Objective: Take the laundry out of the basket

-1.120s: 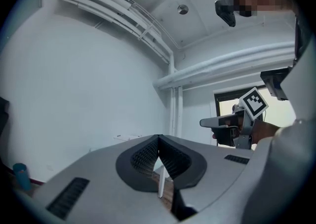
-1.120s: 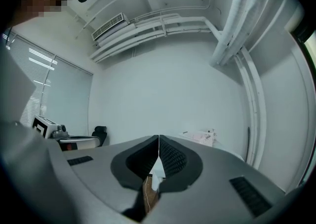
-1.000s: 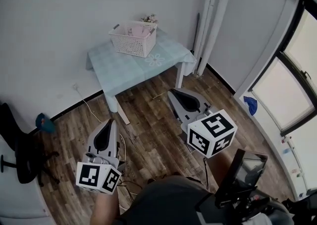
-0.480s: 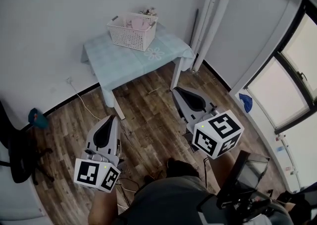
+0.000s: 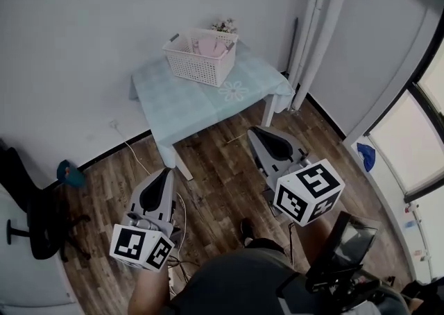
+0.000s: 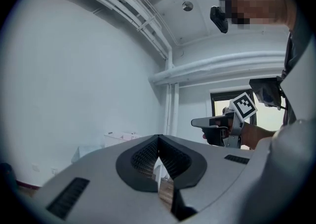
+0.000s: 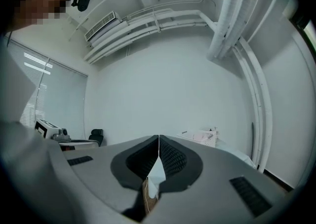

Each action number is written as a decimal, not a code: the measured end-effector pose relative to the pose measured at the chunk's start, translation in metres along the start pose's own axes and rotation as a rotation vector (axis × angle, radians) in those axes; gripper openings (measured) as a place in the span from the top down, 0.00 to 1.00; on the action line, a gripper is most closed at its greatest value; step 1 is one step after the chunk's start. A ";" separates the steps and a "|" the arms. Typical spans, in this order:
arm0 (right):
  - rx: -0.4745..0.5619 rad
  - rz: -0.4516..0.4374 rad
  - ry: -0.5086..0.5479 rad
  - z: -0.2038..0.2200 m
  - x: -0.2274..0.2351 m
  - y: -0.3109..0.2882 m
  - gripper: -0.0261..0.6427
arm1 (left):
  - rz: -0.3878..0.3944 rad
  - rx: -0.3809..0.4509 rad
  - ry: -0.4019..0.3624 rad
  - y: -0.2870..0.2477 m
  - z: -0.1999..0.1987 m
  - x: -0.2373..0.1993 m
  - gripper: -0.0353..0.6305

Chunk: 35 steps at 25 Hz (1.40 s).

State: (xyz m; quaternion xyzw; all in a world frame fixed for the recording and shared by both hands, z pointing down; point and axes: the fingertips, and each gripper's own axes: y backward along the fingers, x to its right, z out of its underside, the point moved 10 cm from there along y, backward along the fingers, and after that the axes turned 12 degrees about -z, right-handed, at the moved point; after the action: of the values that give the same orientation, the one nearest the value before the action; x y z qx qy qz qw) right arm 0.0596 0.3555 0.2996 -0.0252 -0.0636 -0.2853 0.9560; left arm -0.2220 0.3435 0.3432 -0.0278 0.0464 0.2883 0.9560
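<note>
Task not started, by the look of it. White perforated plastic basket (image 5: 201, 62) sits on the small counter with the pale blue checked cloth (image 5: 191, 102), pink laundry (image 5: 208, 46) inside. Left gripper (image 5: 165, 173) and right gripper (image 5: 260, 132) are both pinched closed and empty, over the wood floor (image 5: 215, 175), well apart from the counter. All left to do: approach, grab, lift out.

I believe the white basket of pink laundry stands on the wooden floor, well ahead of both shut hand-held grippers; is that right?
Not quite: the head view shows the white basket standing on the table, not the floor; the rest holds.
</note>
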 end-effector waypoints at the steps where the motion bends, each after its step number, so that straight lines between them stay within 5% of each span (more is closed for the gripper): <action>1: 0.004 -0.006 -0.002 -0.002 0.008 -0.005 0.94 | -0.006 0.000 0.002 -0.010 -0.002 -0.001 0.93; 22: 0.015 -0.096 -0.008 -0.015 0.190 -0.055 0.94 | -0.122 -0.065 -0.059 -0.178 -0.007 0.030 0.93; 35: -0.040 -0.106 -0.023 -0.003 0.223 -0.123 0.94 | -0.129 -0.092 -0.037 -0.241 0.004 -0.024 0.93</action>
State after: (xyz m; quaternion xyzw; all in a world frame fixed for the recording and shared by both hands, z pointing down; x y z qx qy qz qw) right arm 0.1770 0.1320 0.3288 -0.0442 -0.0700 -0.3362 0.9381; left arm -0.1075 0.1300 0.3558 -0.0692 0.0137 0.2284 0.9710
